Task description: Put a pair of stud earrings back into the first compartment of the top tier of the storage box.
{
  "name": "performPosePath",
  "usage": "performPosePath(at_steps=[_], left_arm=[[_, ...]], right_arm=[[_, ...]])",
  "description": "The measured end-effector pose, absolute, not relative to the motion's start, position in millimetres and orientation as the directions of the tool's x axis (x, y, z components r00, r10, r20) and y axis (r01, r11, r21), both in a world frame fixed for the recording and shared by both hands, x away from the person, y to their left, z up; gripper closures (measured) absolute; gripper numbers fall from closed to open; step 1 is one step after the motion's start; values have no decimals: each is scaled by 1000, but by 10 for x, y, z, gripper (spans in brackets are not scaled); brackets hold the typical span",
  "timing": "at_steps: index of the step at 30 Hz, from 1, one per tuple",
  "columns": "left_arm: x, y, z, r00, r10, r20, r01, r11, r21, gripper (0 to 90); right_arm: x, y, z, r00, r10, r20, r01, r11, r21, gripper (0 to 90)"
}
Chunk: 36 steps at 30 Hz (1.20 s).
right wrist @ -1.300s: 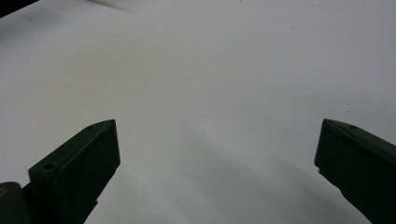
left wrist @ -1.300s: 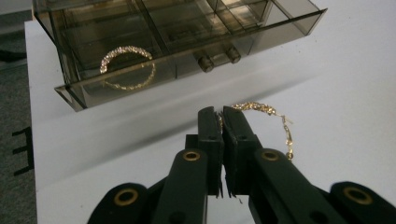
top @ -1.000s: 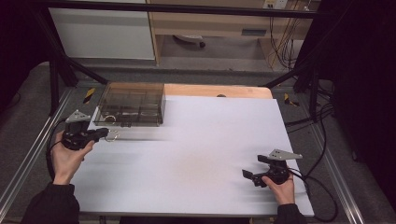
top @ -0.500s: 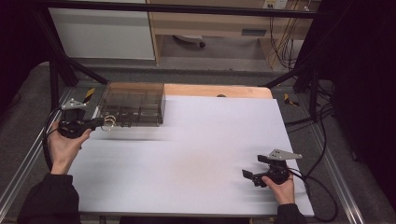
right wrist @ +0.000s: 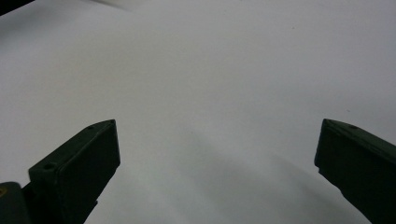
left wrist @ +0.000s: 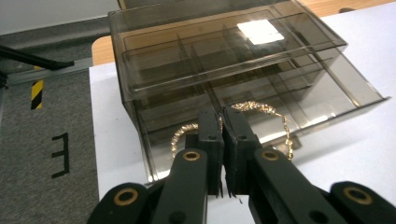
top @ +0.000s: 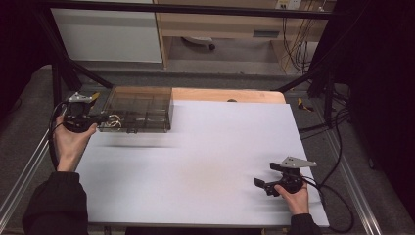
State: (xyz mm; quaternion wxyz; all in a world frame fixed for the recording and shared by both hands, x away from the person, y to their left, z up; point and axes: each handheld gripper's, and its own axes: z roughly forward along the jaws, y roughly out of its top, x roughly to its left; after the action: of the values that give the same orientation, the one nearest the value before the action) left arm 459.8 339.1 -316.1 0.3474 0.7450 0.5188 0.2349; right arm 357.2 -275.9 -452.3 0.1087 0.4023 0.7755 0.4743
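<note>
Chain before drawer box, probably at table's far-left corner

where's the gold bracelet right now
The gold bracelet hangs from the shut left gripper at the far left of the table, just in front of the smoky clear drawer box and its pulled-out lower drawer.

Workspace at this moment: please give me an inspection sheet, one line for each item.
Surface: white table sheet, bare in the middle; wooden edge at the far side.
Job's things: smoky clear drawer box at the far left corner, lower drawer pulled out; gold chain held in front of the drawer.
Clutter: nothing seen.
Grippers: left gripper shut on the gold chain; right gripper open, low over the sheet at near right.
Cables: black cable trails from the right gripper off the table edge.
Surroundings: white cabinet, wooden shelf, dark frame bars, grey floor.
</note>
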Motion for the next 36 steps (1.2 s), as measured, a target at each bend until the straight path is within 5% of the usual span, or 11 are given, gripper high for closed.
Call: performPosePath(at_steps=[36], left_arm=[[4941,3417,-3602,290,957,27,658,-219,720,845]], right_arm=[[3572,-2759,-4523,-656,723,216,519,225,825,7]])
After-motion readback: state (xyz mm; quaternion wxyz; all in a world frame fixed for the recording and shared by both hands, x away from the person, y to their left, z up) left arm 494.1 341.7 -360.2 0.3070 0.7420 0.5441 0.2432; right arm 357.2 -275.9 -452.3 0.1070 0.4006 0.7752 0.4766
